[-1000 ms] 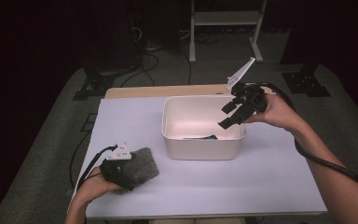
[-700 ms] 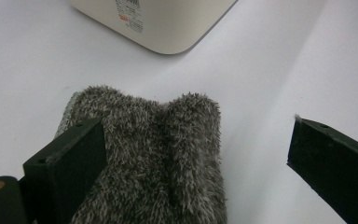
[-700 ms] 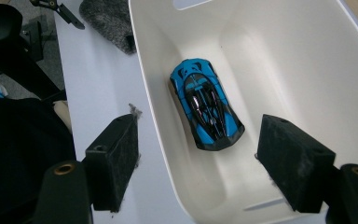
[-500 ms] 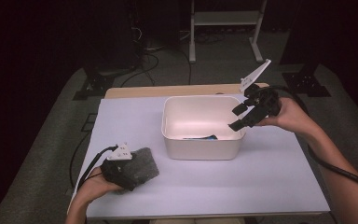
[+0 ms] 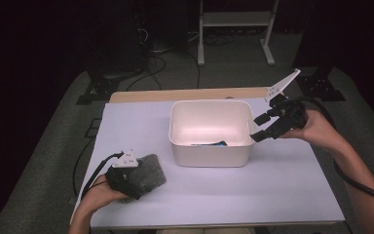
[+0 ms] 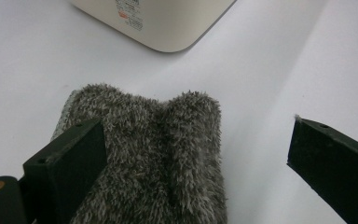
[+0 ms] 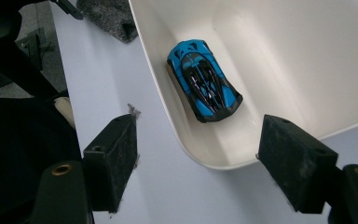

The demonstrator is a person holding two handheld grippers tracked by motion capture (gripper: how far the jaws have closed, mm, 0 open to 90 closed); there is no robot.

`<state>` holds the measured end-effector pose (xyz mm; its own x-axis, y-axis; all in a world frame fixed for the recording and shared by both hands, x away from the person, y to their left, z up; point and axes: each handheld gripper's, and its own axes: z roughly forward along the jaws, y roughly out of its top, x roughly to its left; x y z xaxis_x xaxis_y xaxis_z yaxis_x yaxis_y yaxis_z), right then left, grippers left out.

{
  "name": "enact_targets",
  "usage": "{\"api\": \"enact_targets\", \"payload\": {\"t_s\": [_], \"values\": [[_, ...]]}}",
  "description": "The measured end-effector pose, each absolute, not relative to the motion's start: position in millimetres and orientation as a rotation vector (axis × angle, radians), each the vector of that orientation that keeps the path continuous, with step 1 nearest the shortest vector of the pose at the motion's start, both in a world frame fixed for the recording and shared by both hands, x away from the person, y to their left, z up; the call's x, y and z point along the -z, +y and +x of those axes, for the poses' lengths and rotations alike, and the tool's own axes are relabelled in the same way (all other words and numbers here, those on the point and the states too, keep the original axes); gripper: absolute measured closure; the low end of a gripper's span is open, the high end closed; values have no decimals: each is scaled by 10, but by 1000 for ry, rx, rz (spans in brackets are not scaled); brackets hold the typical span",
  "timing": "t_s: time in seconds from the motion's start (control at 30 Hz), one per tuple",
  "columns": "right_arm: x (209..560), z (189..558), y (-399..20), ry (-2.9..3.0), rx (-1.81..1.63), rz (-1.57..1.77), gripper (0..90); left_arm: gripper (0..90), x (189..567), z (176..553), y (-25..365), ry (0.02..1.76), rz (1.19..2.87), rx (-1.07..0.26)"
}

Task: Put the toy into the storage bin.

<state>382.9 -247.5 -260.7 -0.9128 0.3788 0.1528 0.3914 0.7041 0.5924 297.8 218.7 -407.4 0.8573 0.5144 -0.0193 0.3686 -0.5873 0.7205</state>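
Observation:
A white tub (image 5: 209,151) stands mid-table with a blue toy car (image 5: 210,144) lying on its floor near the front wall. The right gripper view looks down on that car (image 7: 204,80) and the tub's rim (image 7: 158,93). My right gripper (image 5: 259,128) hovers just outside the tub's right wall, jaws open and empty (image 7: 198,140). A grey fuzzy cloth (image 5: 148,170) lies at the table's front left. My left gripper (image 5: 135,181) rests over it, open (image 6: 196,140): one jaw sits on the cloth (image 6: 168,154), the other stands off to the side above bare table.
The white table (image 5: 282,185) has free room at the front right and back left. A wooden board (image 5: 185,94) lines the back edge. On the dark floor behind stand a metal frame (image 5: 233,19) and cables.
My right gripper has moved right and a little down, from over the tub's right rim to just outside its right wall. The left gripper and cloth have stayed put.

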Motion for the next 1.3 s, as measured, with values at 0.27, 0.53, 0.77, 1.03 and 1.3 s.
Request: {"api": "enact_targets", "payload": {"t_s": [0.27,0.53,0.77,1.03,1.3], "values": [[2721,3776,-2623,-2851,1053,-687,253,39,4082,2972,2177,641,2261,-243],[2859,3749,-2747,-2821,1094,-714,235,39,4088,2974,2184,641,2263,-246],[2959,3701,-2827,-2801,1119,-733,229,39,4083,2974,2198,644,2261,-250],[3158,3680,-2918,-2775,1134,-762,220,39,4091,2974,2208,654,2260,-249],[3325,3653,-3014,-2744,1156,-797,215,39,4082,2972,2214,648,2264,-253]]}}
